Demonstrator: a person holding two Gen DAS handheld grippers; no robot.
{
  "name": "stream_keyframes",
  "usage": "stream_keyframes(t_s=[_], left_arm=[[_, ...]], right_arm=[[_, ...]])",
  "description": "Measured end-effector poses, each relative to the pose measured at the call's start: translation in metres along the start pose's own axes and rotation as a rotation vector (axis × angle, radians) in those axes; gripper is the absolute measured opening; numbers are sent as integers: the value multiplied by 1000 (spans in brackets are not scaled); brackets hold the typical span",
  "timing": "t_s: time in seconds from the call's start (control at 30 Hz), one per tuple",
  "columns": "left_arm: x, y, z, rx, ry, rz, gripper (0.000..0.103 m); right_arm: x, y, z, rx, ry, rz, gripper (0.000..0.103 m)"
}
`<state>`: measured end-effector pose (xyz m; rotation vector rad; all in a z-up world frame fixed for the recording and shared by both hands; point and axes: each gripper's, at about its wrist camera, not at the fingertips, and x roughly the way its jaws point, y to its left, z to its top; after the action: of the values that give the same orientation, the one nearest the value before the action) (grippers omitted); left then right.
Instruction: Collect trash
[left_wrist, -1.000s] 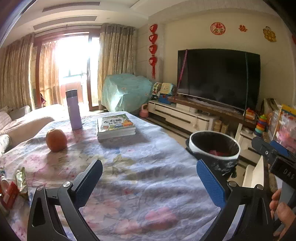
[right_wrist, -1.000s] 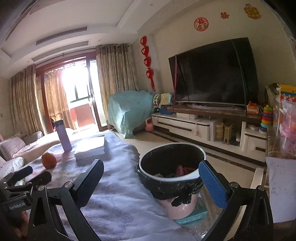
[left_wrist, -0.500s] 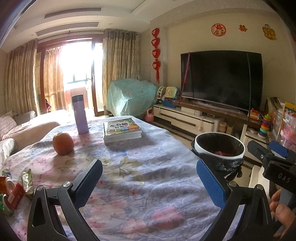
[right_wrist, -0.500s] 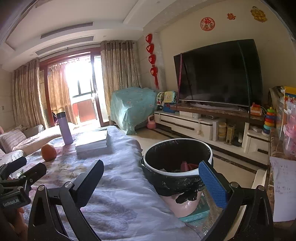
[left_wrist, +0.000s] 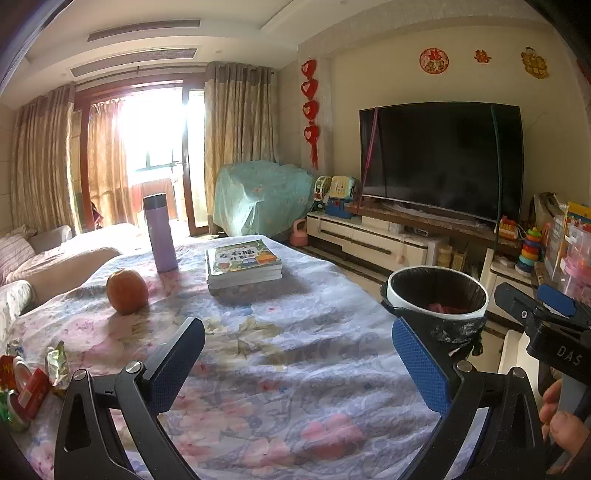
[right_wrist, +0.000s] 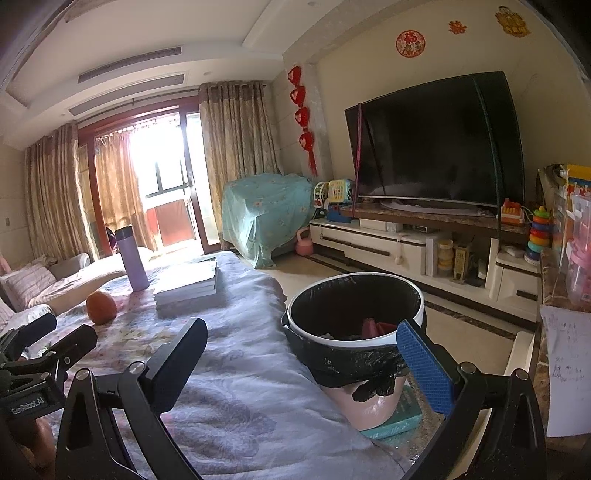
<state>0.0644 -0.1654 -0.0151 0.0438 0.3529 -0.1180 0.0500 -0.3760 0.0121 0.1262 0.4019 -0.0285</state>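
two empty tools over a flowered surface, bin at the edge

left wrist view: the left tool (left_wrist: 297, 363) hovers low over the surface (left_wrist: 280, 354), its two blue-padded fingers spread wide with nothing between them. crumpled foil and red snack wrappers (left_wrist: 33, 380) lie at 8 o'clock near the cloth's edge. the cloth is a soft floral print, wrinkled. a round orange fruit (left_wrist: 127, 291) sits at 10 o'clock, a tall lilac flask (left_wrist: 160, 233) stands upright behind it, and a flat stack of books (left_wrist: 243, 266) lies at 12 o'clock. at 3 o'clock is the trash bin (left_wrist: 436, 306), round, white-rimmed, lined with a shiny black bag. the right tool (left_wrist: 543, 306) shows at far right, a hand (left_wrist: 561, 417) gripping its handle.

right wrist view: the right tool (right_wrist: 301, 363) is likewise held apart and empty, its right finger overlapping the bin's rim in the picture. here the trash bin (right_wrist: 354, 332) is close, showing red scraps inside, a pink glossy body, and a teal book beneath it. the wrappers are out of sight. the left tool (right_wrist: 51, 336) appears at 9 o'clock.
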Motion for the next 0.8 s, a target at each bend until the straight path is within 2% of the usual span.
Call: stream_keyframes(t_s=[0.8], left_arm=[[0, 1, -3, -4, -13, 1, 102]], right_arm=[[-3, -1, 2, -1, -23, 9, 103]])
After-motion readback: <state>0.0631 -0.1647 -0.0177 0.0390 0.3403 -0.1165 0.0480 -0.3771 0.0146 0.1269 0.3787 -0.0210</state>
